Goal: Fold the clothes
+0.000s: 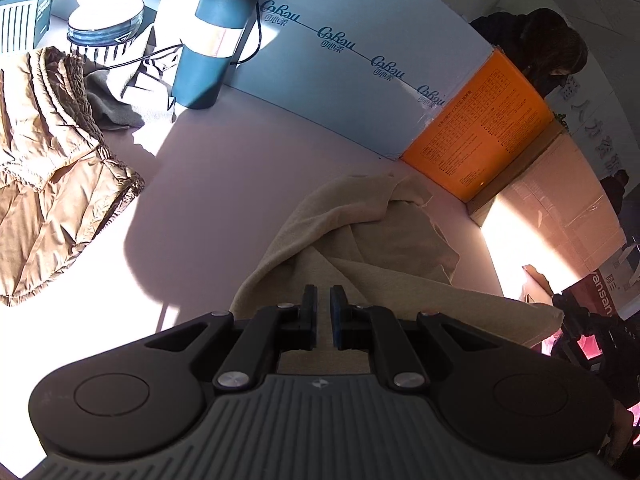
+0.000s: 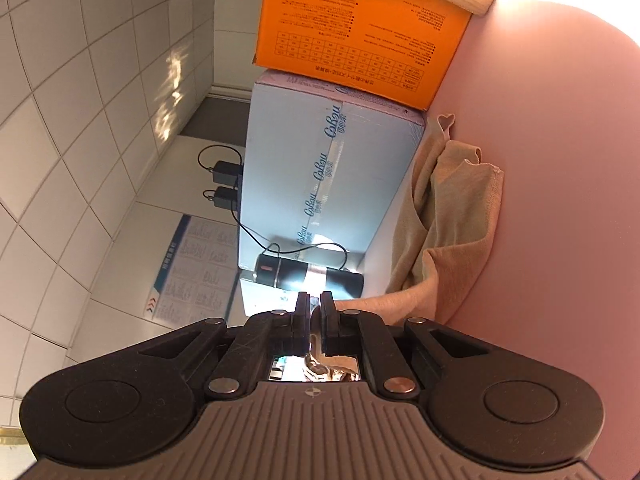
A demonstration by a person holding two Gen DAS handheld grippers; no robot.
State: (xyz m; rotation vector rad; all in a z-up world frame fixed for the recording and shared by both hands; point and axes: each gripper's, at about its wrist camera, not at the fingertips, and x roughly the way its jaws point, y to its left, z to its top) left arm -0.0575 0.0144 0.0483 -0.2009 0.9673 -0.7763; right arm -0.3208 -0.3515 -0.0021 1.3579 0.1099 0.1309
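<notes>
A beige garment [image 1: 360, 232] lies crumpled on the pink table [image 1: 248, 152], and a fold of it rises towards my left gripper [image 1: 324, 300]. That gripper is shut, with beige cloth pinched in the narrow slit between its pads. The right wrist view is rolled sideways, so the table [image 2: 560, 200] stands along the right. There the same garment [image 2: 448, 216] hangs in folds, and one edge runs into my right gripper [image 2: 315, 304], which is shut on it.
A brown quilted jacket [image 1: 48, 168] and a dark grey cloth [image 1: 108, 104] lie at the left. A dark bottle [image 1: 216, 40] with a cable stands by a pale blue carton [image 1: 360, 80]. An orange box [image 1: 480, 132] sits behind the garment. A person in dark clothes [image 1: 552, 48] is beyond the boxes.
</notes>
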